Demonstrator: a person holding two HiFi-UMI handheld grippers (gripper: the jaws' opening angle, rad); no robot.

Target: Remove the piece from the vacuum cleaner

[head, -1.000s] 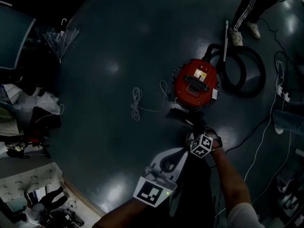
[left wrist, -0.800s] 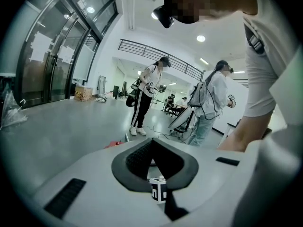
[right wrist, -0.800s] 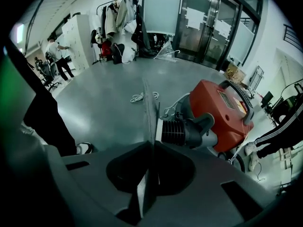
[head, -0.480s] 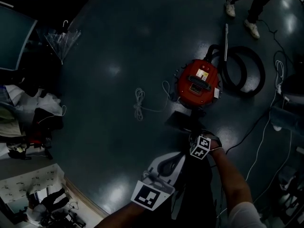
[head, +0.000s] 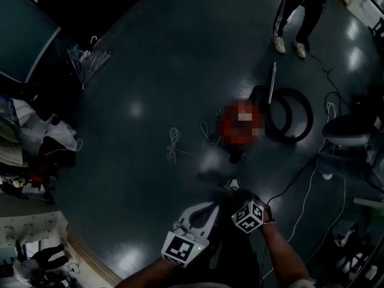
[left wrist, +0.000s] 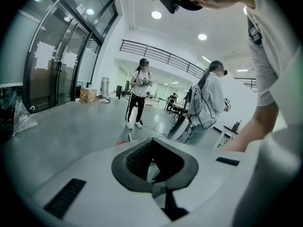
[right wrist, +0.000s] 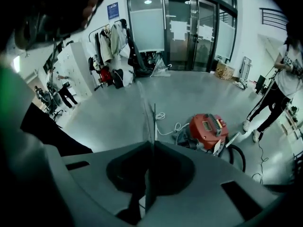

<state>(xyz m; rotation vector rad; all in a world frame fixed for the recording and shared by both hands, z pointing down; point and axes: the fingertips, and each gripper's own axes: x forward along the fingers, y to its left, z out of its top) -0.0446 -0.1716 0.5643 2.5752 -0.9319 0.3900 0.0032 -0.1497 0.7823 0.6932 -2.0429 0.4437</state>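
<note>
Grippers were both held close to the body, above the floor [head: 150, 71]. Left gripper [left wrist: 152, 169] had its jaws pressed together with nothing between them; right gripper [right wrist: 150, 148] was likewise closed and empty. Red vacuum cleaner [right wrist: 208, 128] sat on the floor ahead of the right gripper, well apart from both tools. In the head view, white cord [head: 173, 144] lay loose at its left and black hose [head: 292, 114] lay coiled at its right. Person [head: 298, 11] stood beyond the hose.
</note>
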